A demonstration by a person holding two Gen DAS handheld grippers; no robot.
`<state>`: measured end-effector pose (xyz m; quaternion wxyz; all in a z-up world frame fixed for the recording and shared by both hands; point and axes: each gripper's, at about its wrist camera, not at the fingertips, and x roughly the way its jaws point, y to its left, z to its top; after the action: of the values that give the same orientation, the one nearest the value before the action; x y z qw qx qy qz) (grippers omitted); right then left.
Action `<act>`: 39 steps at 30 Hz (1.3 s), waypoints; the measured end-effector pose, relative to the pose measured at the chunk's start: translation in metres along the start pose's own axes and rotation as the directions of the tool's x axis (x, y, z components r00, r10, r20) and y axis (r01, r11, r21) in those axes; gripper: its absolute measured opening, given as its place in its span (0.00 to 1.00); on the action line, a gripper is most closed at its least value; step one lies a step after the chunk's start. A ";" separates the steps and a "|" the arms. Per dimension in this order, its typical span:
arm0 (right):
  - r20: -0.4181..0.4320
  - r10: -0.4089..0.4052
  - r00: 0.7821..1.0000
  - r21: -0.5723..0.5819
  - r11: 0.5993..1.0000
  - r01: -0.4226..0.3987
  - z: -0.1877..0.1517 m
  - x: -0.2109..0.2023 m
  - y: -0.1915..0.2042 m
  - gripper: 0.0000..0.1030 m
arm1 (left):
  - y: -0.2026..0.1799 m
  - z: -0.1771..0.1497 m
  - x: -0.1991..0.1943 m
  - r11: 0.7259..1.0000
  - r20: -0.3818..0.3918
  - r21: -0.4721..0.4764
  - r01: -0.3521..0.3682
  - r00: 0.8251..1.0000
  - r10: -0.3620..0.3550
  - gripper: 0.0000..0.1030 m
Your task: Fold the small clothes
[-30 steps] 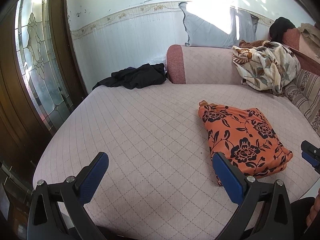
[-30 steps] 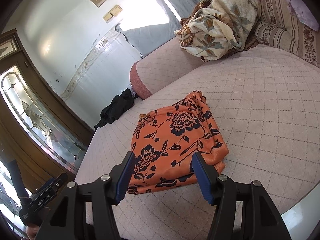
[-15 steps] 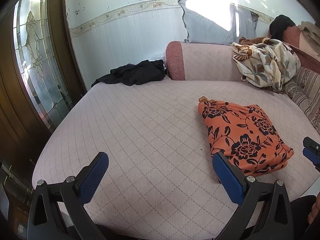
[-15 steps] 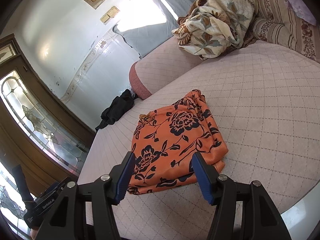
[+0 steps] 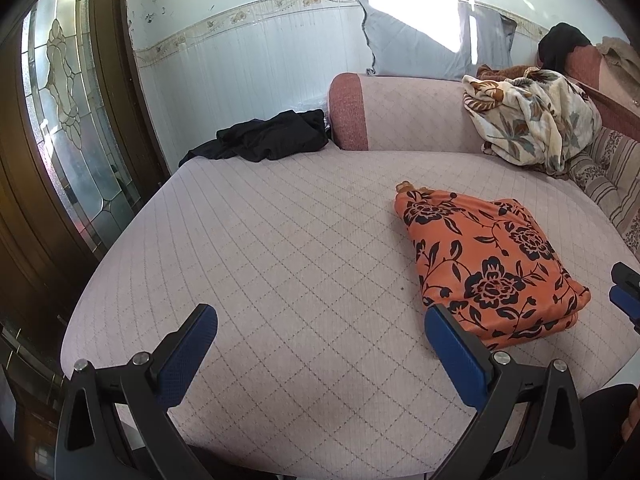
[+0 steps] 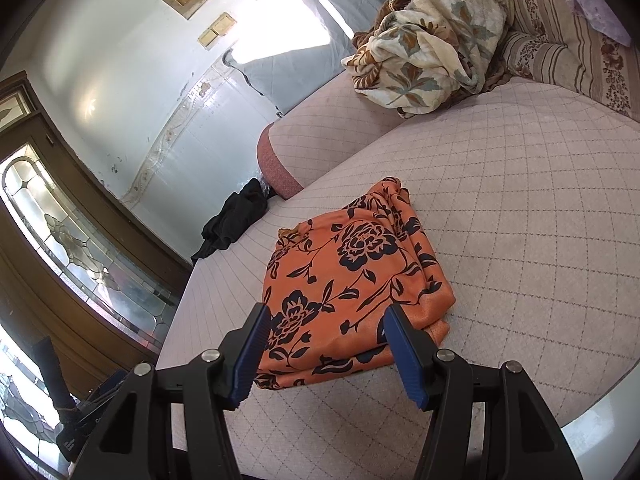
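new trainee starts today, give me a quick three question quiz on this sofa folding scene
1. True or false: the orange floral folded cloth lies on the quilted pink sofa seat.
2. Which garment sits at the seat's far corner beside the armrest?
A. crumpled black garment
B. white towel
3. Fill in: the right tongs are ____ and grip nothing.

Key:
1. true
2. A
3. open
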<state>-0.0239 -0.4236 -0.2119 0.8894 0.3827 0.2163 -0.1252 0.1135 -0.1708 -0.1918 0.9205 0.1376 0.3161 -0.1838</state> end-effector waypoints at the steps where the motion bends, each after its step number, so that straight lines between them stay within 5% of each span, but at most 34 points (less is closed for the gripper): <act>1: 0.000 0.001 1.000 0.003 1.000 -0.001 0.000 0.000 0.000 0.61 | 0.000 -0.001 0.000 1.000 -0.002 0.000 0.000 1.000 0.000 1.00; 9: -0.006 -0.005 1.000 0.014 1.000 0.005 0.002 0.001 -0.003 0.60 | -0.005 -0.004 0.011 1.000 -0.030 0.015 0.018 0.999 -0.018 1.00; 14: -0.038 -0.009 0.999 0.081 0.997 0.012 0.015 0.018 -0.018 0.61 | -0.013 0.006 0.040 0.996 -0.086 0.026 0.089 0.993 -0.086 1.00; 24: -0.090 -0.203 0.975 0.034 0.978 0.207 0.061 0.076 -0.051 0.61 | -0.049 0.043 0.120 0.984 -0.132 0.031 0.174 0.977 -0.169 1.00; 39: -0.170 -0.110 0.979 0.113 0.985 0.130 0.098 0.130 -0.077 0.61 | -0.087 0.054 0.165 0.973 -0.163 0.026 0.230 0.961 -0.223 1.00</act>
<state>0.0885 -0.5554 -0.2623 0.8341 0.4321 0.3031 -0.1601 0.2259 -0.3102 -0.2675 0.8621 0.1351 0.3980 -0.2831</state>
